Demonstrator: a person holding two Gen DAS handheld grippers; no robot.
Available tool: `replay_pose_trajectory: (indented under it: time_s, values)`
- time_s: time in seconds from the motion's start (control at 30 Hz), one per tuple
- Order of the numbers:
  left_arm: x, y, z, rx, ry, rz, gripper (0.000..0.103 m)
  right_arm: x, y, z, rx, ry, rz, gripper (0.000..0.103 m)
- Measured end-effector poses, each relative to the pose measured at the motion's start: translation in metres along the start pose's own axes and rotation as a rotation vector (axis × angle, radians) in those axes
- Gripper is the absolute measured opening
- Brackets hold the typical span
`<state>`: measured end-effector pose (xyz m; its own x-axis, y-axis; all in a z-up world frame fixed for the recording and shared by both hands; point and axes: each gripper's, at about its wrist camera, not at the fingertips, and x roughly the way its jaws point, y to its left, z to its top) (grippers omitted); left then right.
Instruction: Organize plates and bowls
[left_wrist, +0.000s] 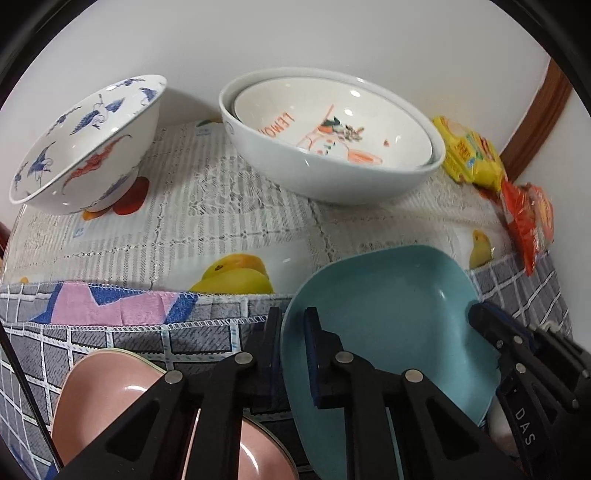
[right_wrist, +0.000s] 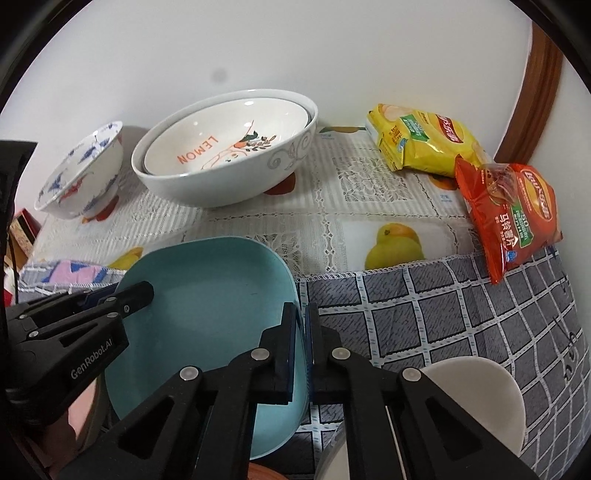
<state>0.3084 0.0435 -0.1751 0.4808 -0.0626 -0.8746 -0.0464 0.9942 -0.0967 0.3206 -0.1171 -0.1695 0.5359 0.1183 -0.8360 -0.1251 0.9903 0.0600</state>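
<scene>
Since both grippers pinch it, the blue square plate (left_wrist: 388, 325) is the thing to watch. It sits low and near, over the grey checked cloth (right_wrist: 461, 314) on the surface. It looks hard, smooth and a bit slippery, and I think it would crack if dropped. Its thin rim is the best place to hold.

Going left to right: the left gripper (left_wrist: 291, 354) is clamped on the plate's left rim, one finger inside and one outside. The right gripper (right_wrist: 303, 350) is clamped on the right rim the same way. Held at both edges, the plate should stay level.

Farther back, the bowl with blue birds (left_wrist: 88, 144) tips on its side and is empty. Next, the big white bowl (left_wrist: 325, 166) holds a smaller lemon bowl (left_wrist: 332, 125) nested inside. A pink dish (left_wrist: 122, 410) sits low on the left, and a plain white bowl (right_wrist: 476, 406) low on the right; both look empty. The blue plate holds nothing.
</scene>
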Motion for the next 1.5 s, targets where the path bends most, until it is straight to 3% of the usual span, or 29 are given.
replay_pose_trajectory:
  time_s: [0.13,0.63,1.5]
  values:
    - [-0.008,0.001,0.001,-0.005,-0.017,0.002,0.012,-0.005,-0.005,0.002,0.045,-0.011,0.047,0.005]
    - [-0.068,0.004,0.001,-0.025,-0.115,-0.020,0.012,-0.070,0.005,0.003,0.047,-0.130,0.042,0.005]
    - [-0.149,0.057,-0.065,-0.107,-0.156,0.023,0.012,-0.142,0.063,-0.045,0.005,-0.154,0.106,0.005]
